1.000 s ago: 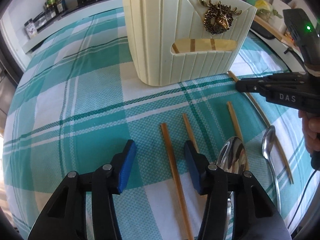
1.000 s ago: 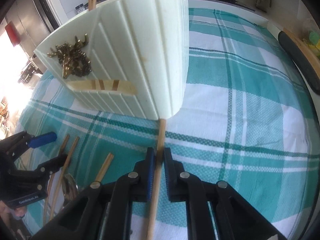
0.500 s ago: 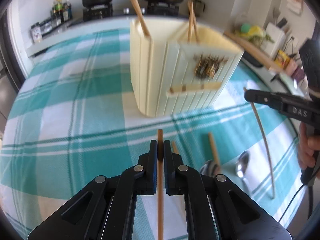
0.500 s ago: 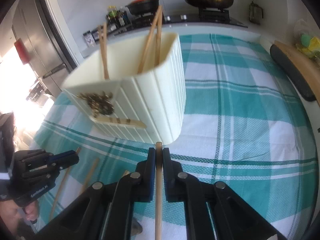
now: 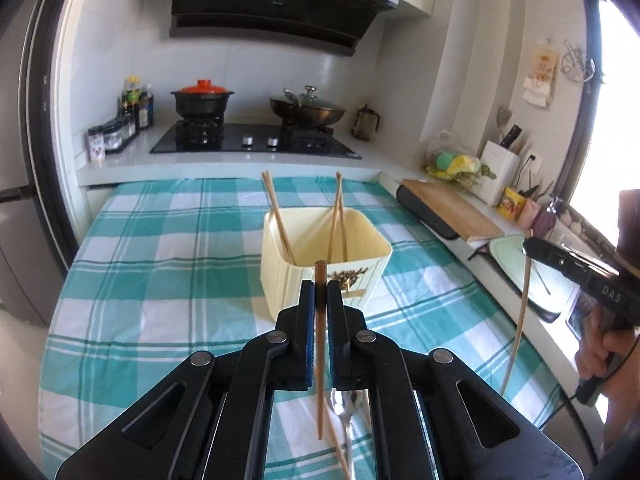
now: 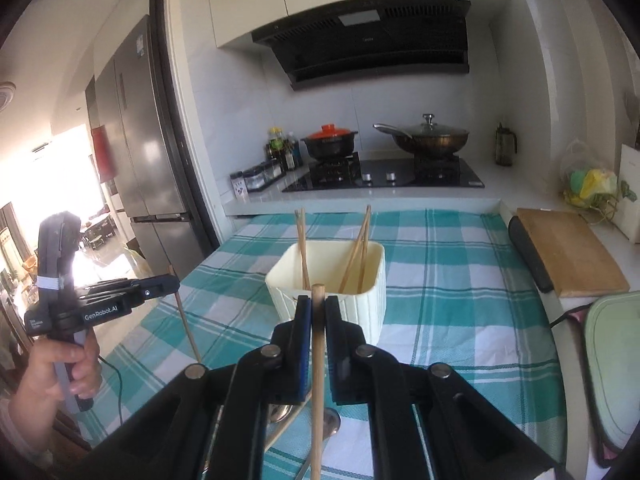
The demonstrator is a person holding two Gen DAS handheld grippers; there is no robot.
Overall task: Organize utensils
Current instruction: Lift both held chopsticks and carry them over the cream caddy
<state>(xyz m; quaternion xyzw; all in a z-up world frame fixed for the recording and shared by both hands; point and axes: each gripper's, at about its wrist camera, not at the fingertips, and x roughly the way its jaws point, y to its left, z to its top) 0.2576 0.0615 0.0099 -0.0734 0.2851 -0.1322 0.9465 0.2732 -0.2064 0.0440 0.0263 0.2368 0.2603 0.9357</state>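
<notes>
both hand-held grippers carry a chopstick, and the step in hand looks like bringing them over the holder and dropping them in. the left hand-held gripper (image 5: 320,296), low centre of its own view, is clamped on a dark-tipped chopstick (image 5: 319,364) that hangs nearly straight down, tip just above the pads. the right hand-held gripper (image 6: 318,308) is clamped the same way on a paler chopstick (image 6: 317,380); in the left view it shows at the right edge.

to do this well, i judge each stick's lower end should be lifted clear of the holder's near rim before moving over the opening, one gripper at a time so the two do not cross. bring the stick close to upright, lower its end inside, and only then let the pads part. aim for a free corner, away from the sticks already leaning there.

the holder (image 5: 280,264) is a cream, ribbed, squarish tub standing upright on the checked surface (image 5: 160,280), mid-frame just above the left gripper's tips. it has a dark ornament on its front face, and three chopsticks lean inside, one left, two right. at least one spoon (image 5: 348,404) lies on the cloth at the bottom of the frame, under the gripper, still to be put away.
</notes>
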